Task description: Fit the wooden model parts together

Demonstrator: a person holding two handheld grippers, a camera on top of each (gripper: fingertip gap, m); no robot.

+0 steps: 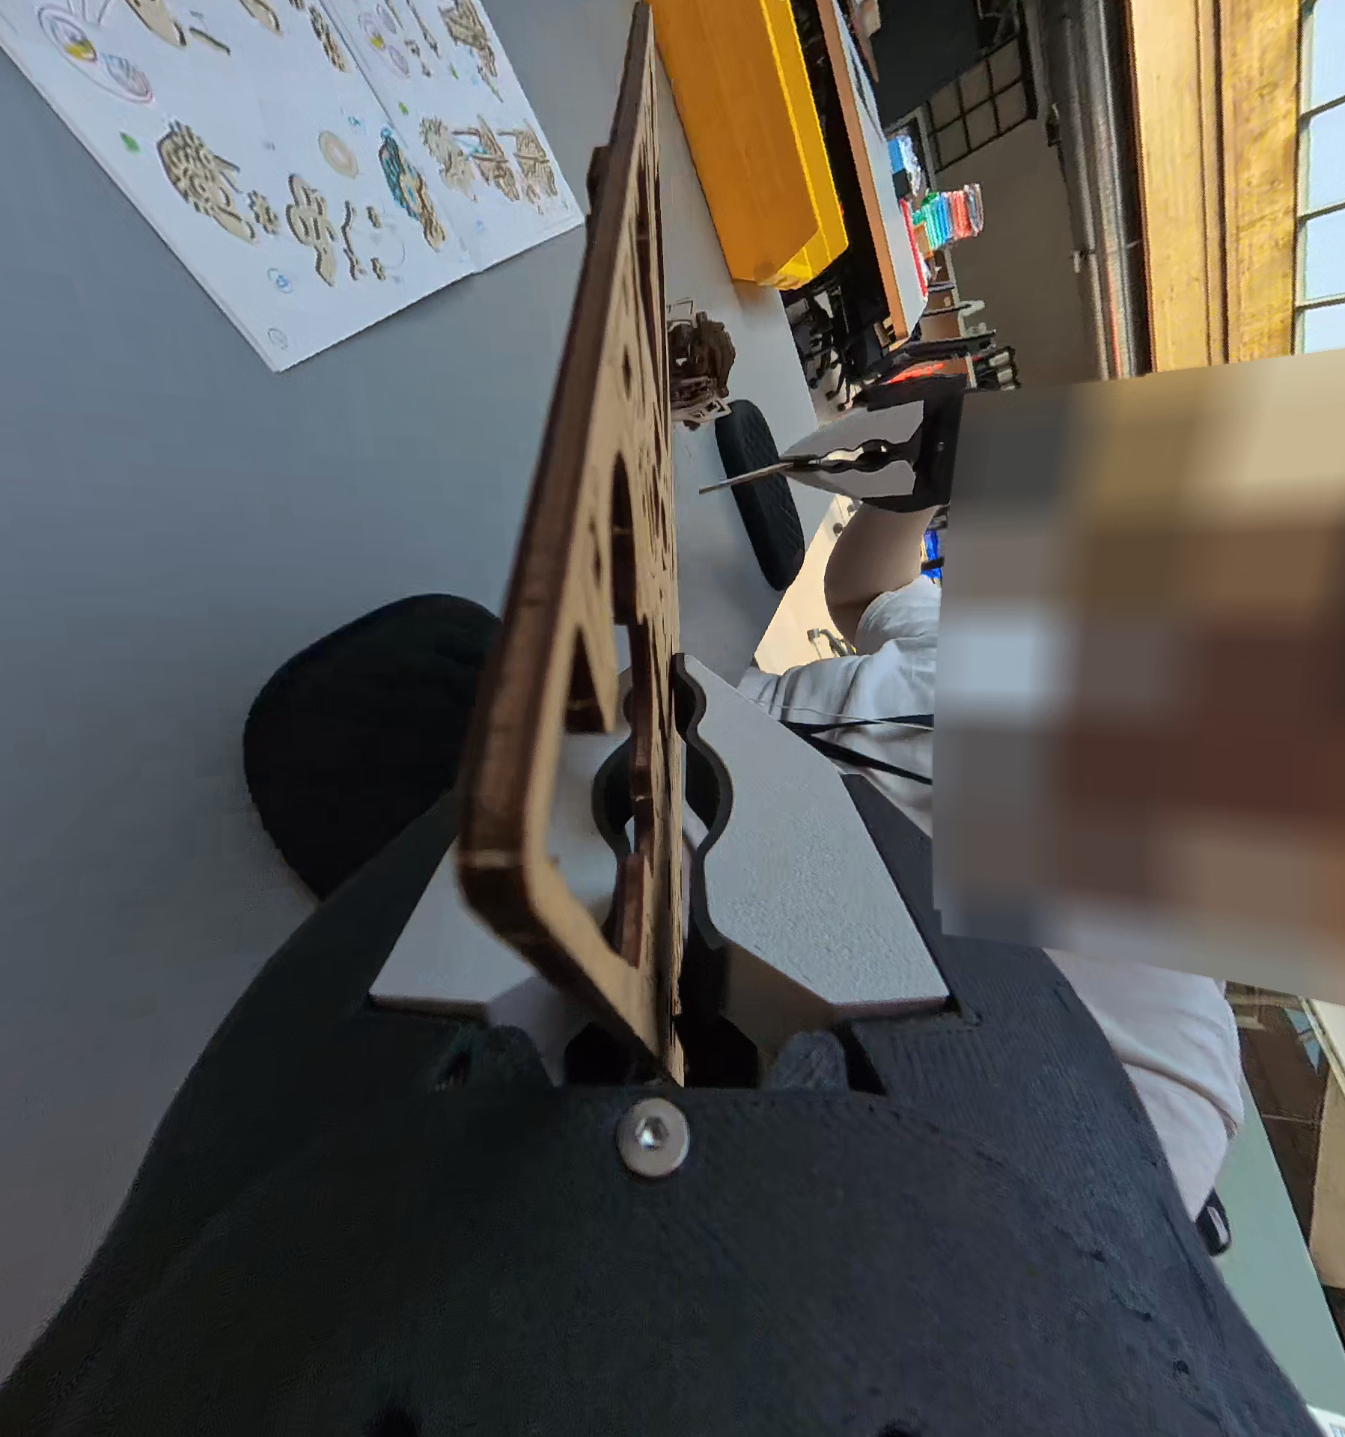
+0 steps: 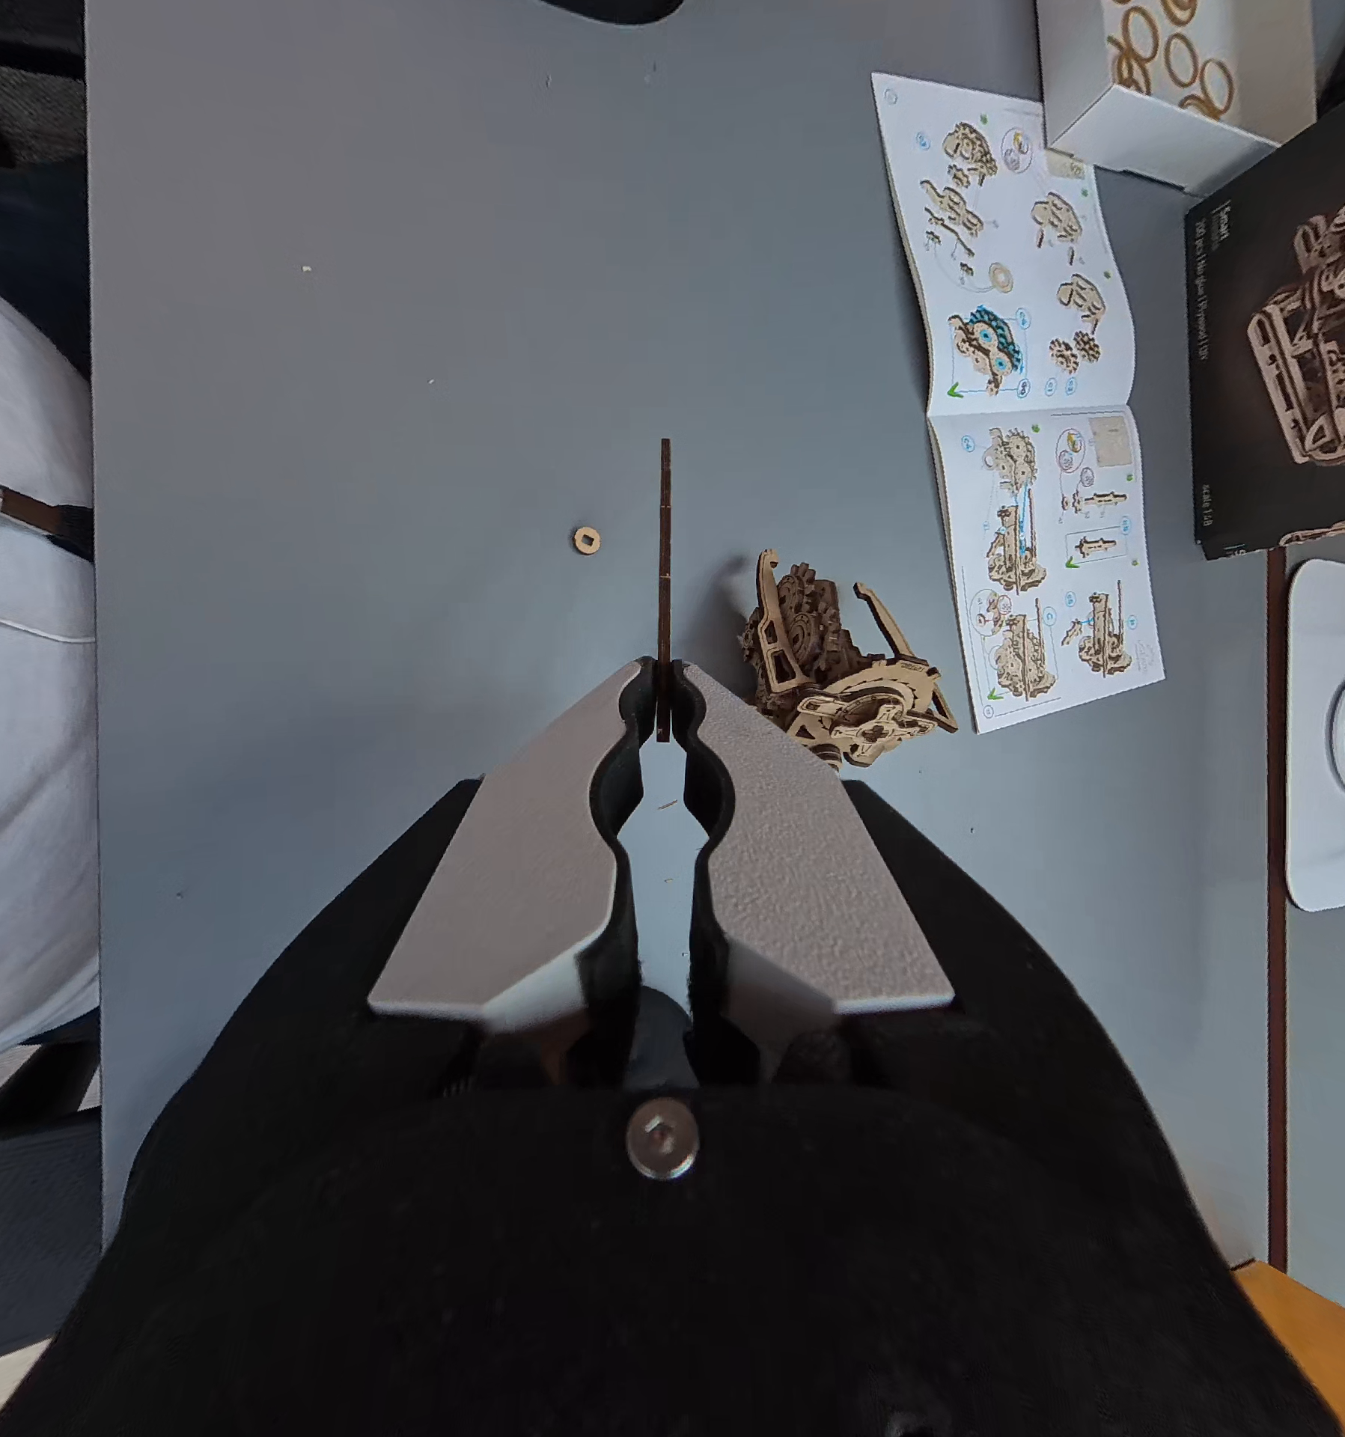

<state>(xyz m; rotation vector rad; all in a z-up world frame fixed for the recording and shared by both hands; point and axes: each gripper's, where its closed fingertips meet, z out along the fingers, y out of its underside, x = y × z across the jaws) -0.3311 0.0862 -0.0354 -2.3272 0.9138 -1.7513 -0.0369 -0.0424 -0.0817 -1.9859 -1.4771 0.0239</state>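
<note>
Both jaws clamp wood: left a plywood sheet (image 1: 583, 622), right an edge-on strip (image 2: 664, 560).

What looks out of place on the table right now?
A small wooden washer lies alone on the grey table, apart from the part-built model. The model rests tilted on its side. Nothing looks spilled or broken.

The plywood sheet (image 1: 576, 544) shows pale wood faces with dark, scorched cut edges. The right tongs (image 2: 663, 684) have matt, grainy grey plastic fingers (image 2: 793, 855) and a shiny metal screw (image 2: 661, 1139). The table (image 2: 342, 389) is smooth matt grey; the booklet (image 2: 1042, 404) on it is paper.
</note>
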